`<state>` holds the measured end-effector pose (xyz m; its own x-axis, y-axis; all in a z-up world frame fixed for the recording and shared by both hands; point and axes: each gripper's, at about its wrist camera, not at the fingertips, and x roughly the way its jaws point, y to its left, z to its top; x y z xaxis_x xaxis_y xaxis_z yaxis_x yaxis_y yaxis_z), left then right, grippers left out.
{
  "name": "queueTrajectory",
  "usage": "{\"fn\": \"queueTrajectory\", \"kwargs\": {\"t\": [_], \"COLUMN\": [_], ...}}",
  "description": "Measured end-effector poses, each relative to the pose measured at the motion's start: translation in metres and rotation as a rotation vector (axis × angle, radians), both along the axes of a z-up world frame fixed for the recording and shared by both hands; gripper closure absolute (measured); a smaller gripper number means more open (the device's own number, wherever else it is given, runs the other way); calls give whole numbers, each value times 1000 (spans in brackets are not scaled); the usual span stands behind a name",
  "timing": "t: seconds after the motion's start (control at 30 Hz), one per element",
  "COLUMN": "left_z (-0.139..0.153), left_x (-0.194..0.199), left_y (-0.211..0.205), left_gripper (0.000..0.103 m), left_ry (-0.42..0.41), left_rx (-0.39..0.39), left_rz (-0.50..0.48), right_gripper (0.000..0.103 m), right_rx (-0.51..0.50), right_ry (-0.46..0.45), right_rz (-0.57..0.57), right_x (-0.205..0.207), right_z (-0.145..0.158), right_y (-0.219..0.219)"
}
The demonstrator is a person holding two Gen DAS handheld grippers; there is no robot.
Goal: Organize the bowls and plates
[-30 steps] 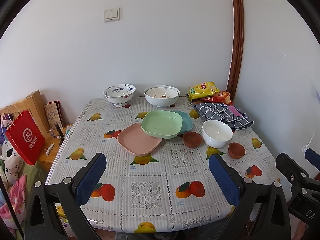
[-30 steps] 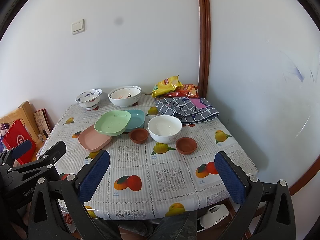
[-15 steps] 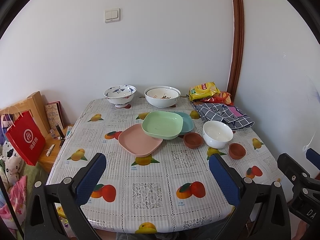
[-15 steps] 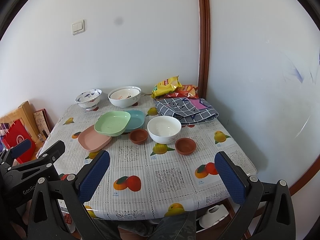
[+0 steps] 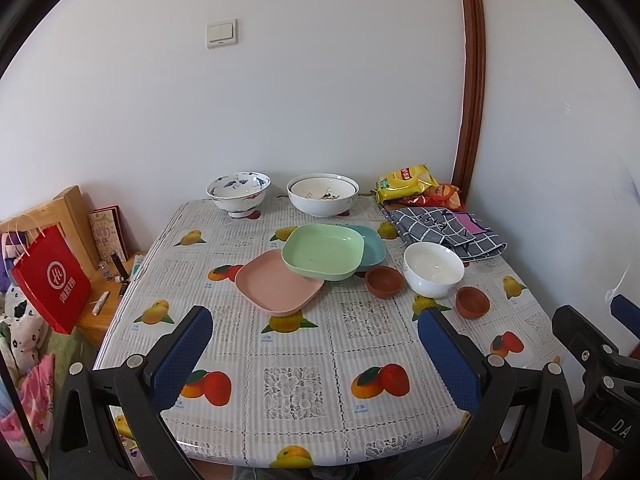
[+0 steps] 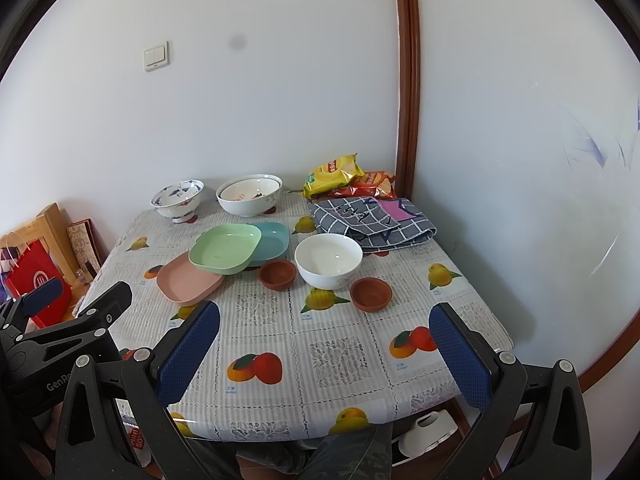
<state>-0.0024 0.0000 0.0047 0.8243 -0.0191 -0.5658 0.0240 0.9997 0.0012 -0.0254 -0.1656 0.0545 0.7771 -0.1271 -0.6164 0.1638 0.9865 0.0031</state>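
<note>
On the fruit-print table (image 5: 304, 360) a green plate (image 5: 323, 253) lies across a pink plate (image 5: 276, 285) and a teal plate (image 5: 372, 245). A white bowl (image 5: 433, 268) stands between two small brown bowls (image 5: 383, 281) (image 5: 472, 301). A blue-patterned bowl (image 5: 238, 192) and a large white bowl (image 5: 322, 193) stand at the back. My left gripper (image 5: 316, 344) and right gripper (image 6: 326, 340) are both open and empty above the table's near edge. In the right wrist view the green plate (image 6: 225, 247) and white bowl (image 6: 328, 260) show ahead.
Snack bags (image 5: 416, 190) and a checked cloth (image 5: 446, 231) lie at the back right corner by the wall. A red paper bag (image 5: 51, 284) and a low wooden stand (image 5: 108, 292) sit left of the table.
Both grippers have drifted slightly; the table and dishes sit a little lower and nearer in view. Nothing on the table has moved.
</note>
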Motion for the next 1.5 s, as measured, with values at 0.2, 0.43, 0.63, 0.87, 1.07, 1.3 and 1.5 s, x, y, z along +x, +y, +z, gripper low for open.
{"fn": "queueTrajectory", "kwargs": {"t": [0.2,0.43,0.63,0.87,1.07,1.3,1.5], "left_z": [-1,-5,-9,-10,-8,-8,-14], "left_x": [-1,2,10,27,44,69,97], "left_y": [0,-2,-5,-7,-4,0,6], "left_gripper": [0,0,0,0,0,0,0], "left_ry": [0,8,19,42,51,73,86], "left_rx": [-3,-4,-5,-4,-16,-19,-33], "left_rz": [-4,-12,-29,-40,-43,-47,-38], "right_gripper": [0,0,0,0,0,0,0], "right_rx": [-2,0,-2,11,16,10,17], "right_ry": [2,3,-8,5,2,-19,16], "right_rz": [1,-1,-4,-8,-9,-6,-2], "right_x": [0,0,1,17,34,59,91], "right_z": [-2,-4,-4,-6,-6,-3,-12], "right_y": [2,3,2,1,2,5,5]}}
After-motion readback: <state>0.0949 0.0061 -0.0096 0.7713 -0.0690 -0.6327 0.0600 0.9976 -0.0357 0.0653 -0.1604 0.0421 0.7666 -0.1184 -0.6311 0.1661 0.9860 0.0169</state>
